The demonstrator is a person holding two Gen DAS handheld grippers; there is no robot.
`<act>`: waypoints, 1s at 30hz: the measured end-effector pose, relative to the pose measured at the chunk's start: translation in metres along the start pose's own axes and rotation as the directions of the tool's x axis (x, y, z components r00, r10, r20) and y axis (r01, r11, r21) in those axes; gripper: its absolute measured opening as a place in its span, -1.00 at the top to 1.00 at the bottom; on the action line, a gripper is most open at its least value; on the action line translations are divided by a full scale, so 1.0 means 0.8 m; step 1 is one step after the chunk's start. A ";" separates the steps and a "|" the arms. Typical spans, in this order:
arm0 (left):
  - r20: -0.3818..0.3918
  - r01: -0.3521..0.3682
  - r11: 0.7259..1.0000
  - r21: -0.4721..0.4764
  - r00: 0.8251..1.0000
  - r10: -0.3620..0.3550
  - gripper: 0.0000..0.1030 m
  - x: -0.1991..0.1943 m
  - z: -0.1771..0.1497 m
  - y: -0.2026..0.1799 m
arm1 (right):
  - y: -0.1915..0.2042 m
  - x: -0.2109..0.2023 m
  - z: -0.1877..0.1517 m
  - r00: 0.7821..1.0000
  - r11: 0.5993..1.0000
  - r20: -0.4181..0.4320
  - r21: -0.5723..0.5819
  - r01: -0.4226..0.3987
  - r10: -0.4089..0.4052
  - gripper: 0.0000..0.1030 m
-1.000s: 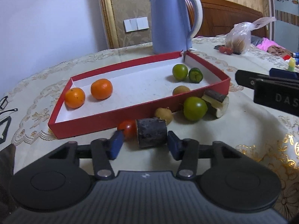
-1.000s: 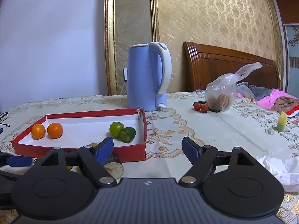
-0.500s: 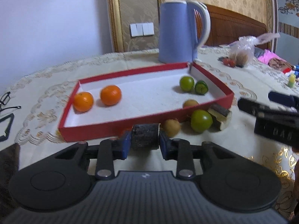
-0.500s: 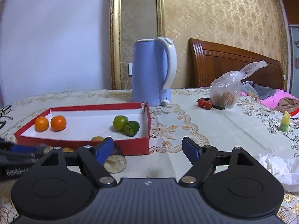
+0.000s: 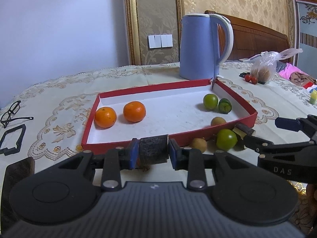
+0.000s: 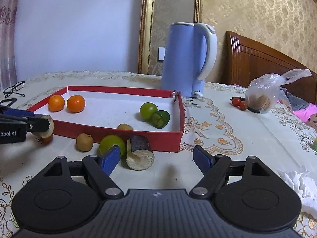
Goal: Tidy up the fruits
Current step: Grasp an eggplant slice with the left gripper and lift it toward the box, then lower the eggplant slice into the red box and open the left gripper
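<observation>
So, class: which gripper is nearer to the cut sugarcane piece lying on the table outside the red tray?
Right. The right gripper is open just in front of that sugarcane piece; the left gripper sits farther left, clamping another piece.

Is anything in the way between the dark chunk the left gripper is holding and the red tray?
Only the tray's own low red front wall. The left gripper clamps the dark-skinned cylindrical chunk just in front of it, so it must go over. The white floor behind is bare.
</observation>
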State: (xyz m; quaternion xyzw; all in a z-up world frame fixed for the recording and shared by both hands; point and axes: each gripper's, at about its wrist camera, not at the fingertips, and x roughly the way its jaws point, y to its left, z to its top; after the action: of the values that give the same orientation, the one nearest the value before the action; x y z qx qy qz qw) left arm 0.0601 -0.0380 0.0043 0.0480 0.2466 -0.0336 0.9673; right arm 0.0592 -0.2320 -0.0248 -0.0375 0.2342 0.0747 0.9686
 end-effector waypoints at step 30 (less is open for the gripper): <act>-0.061 -0.036 0.994 0.099 0.997 0.042 0.41 0.160 0.123 -0.015 | -0.008 0.001 -0.001 1.000 0.999 0.005 0.033 -0.022 0.022 -0.56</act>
State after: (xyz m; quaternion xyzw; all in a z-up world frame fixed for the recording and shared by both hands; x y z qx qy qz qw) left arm 0.2176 -0.0662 0.0283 0.1014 0.2743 -0.0251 0.9560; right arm 0.0606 -0.2380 -0.0253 -0.0185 0.2336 0.0814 0.9687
